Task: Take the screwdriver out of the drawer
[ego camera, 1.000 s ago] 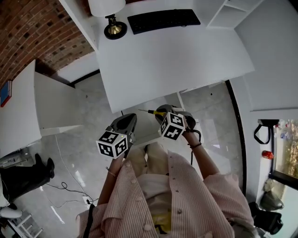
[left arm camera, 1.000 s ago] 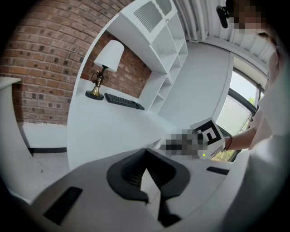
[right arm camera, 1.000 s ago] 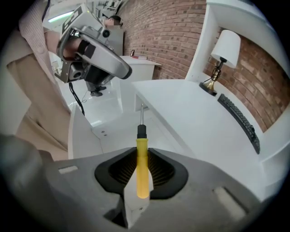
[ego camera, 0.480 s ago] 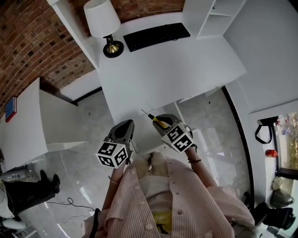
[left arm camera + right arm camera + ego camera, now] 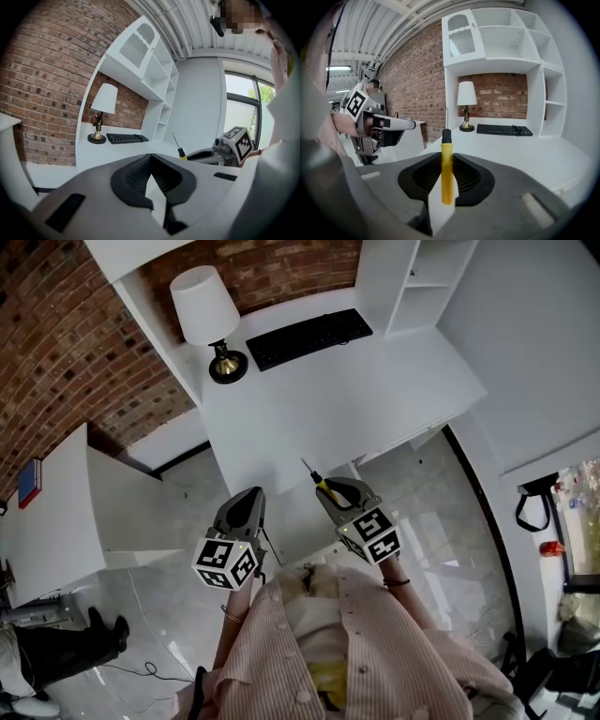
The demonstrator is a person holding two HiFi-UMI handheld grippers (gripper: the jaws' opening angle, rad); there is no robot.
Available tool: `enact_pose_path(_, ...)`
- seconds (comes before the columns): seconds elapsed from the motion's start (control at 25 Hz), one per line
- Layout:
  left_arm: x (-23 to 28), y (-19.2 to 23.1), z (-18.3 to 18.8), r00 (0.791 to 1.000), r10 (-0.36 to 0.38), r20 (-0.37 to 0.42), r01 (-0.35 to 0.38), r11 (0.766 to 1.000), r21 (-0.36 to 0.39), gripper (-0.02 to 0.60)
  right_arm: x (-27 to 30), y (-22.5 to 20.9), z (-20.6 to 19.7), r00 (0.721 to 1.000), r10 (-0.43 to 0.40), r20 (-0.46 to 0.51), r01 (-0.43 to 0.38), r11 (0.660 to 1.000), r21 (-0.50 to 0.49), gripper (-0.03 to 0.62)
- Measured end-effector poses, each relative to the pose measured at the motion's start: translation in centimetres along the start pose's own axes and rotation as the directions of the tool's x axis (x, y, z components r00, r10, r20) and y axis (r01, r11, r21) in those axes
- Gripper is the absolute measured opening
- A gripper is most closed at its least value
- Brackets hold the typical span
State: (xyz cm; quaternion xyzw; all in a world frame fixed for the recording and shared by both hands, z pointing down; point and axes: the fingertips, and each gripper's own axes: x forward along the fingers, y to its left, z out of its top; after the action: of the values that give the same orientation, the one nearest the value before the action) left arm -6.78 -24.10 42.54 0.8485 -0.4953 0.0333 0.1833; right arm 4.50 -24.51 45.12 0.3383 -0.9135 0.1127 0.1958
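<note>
Right claw gripping screwdriver, tilted slightly downward

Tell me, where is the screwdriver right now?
The screwdriver is clamped in the right gripper, just in front of the white desk, right of the left gripper.

The left tool has its jaws together, empty. Beyond, the right tool grips a screwdriver. A lamp and keyboard stand on the counter.

The screwdriver has a smooth, glossy yellow plastic handle and a thin metal shaft. The desk is smooth, matt white. Rough red brick wall, glossy pale marbled floor, striped cloth shirt.
</note>
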Motion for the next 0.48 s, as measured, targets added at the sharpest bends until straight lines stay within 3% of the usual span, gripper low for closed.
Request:
enact_pose_path(0.2, -0.1, 0.0, 1.6, 0.999, 0.001, 0.035, -0.002, 1.000, 0.016, 0.000, -1.5, -1.5, 2.7, 0.988, -0.079, 0.132, 0.066, 0.993, 0.102, 0.081)
enact_pose_path(0.48, -0.6, 0.2, 3.7, 0.997, 0.018, 0.081, -0.020, 0.999, 0.027, 0.000, -3.7, -4.2, 5.4, 0.942, -0.212, 0.258, 0.163, 0.966, 0.200, 0.081)
